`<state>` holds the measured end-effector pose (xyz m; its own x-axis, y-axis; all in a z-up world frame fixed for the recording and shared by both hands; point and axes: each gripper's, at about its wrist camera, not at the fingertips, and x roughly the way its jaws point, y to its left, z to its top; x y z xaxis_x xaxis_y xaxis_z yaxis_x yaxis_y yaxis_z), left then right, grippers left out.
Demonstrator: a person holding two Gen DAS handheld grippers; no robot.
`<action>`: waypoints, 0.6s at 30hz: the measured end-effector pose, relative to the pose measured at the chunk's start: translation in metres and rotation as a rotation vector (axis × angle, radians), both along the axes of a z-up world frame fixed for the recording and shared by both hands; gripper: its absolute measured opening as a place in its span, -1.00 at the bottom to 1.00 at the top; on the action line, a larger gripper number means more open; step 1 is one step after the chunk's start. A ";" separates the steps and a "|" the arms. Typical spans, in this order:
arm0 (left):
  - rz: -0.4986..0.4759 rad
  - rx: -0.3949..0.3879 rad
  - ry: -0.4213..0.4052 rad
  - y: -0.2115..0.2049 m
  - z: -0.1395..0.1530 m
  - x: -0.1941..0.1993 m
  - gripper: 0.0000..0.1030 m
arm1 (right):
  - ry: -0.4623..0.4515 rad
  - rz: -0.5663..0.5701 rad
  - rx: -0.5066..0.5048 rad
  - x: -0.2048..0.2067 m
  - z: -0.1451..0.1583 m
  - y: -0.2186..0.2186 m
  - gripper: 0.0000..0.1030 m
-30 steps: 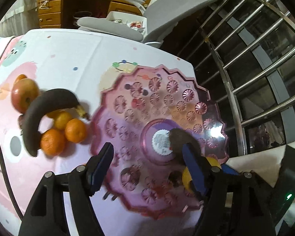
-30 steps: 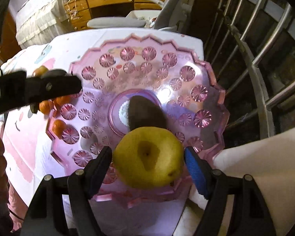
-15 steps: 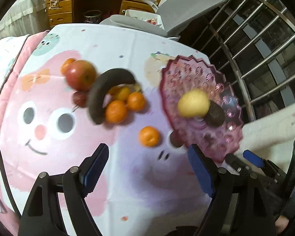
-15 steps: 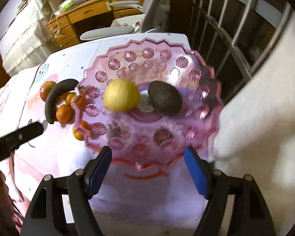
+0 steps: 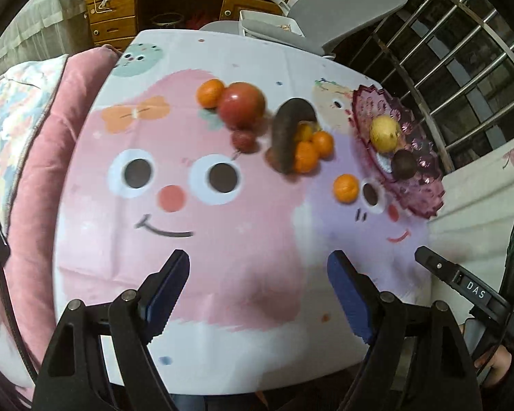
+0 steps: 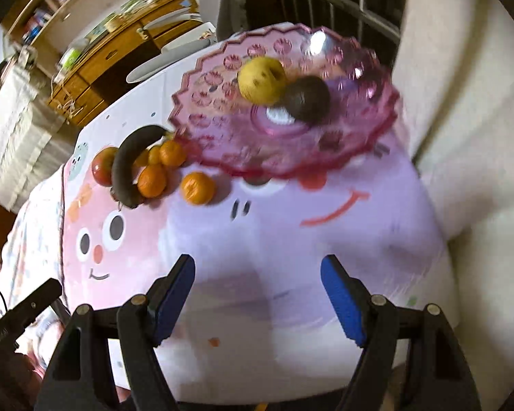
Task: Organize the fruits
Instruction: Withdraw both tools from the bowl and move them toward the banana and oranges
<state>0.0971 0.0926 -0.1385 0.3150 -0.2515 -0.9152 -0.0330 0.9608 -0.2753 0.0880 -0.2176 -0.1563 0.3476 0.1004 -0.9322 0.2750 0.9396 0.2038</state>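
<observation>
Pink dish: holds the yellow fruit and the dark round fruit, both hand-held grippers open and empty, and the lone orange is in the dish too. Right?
Not quite. The lone orange lies on the tablecloth just outside the pink dish, as the right wrist view shows. The rest stands: yellow fruit and dark round fruit in the dish, left hand-held gripper and right hand-held gripper open and empty.

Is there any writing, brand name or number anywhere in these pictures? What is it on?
"DAS" in white letters, on the black bar of the right tongs as seen from the left wrist camera.

Pale marks on the black bar of the left tongs, at the lower left of the right wrist view: too blurred to read.

The cartoon tablecloth carries only drawn faces, no words.
</observation>
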 end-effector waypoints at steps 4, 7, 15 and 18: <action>-0.049 0.031 -0.010 0.020 0.004 -0.007 0.59 | -0.011 -0.071 0.030 -0.018 -0.003 0.018 0.49; -0.096 0.043 0.002 0.033 0.003 -0.011 0.62 | -0.024 -0.125 0.041 -0.032 -0.005 0.033 0.49; -0.166 0.047 0.032 0.048 0.006 -0.006 0.69 | -0.028 -0.189 0.056 -0.052 -0.013 0.057 0.49; -0.168 0.045 0.037 0.047 0.006 0.004 0.73 | -0.027 -0.192 0.042 -0.048 -0.015 0.059 0.49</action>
<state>0.1011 0.1396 -0.1328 0.2382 -0.2561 -0.9368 0.1194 0.9650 -0.2335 0.0399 -0.1589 -0.1708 0.3886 0.0687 -0.9189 0.4419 0.8611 0.2513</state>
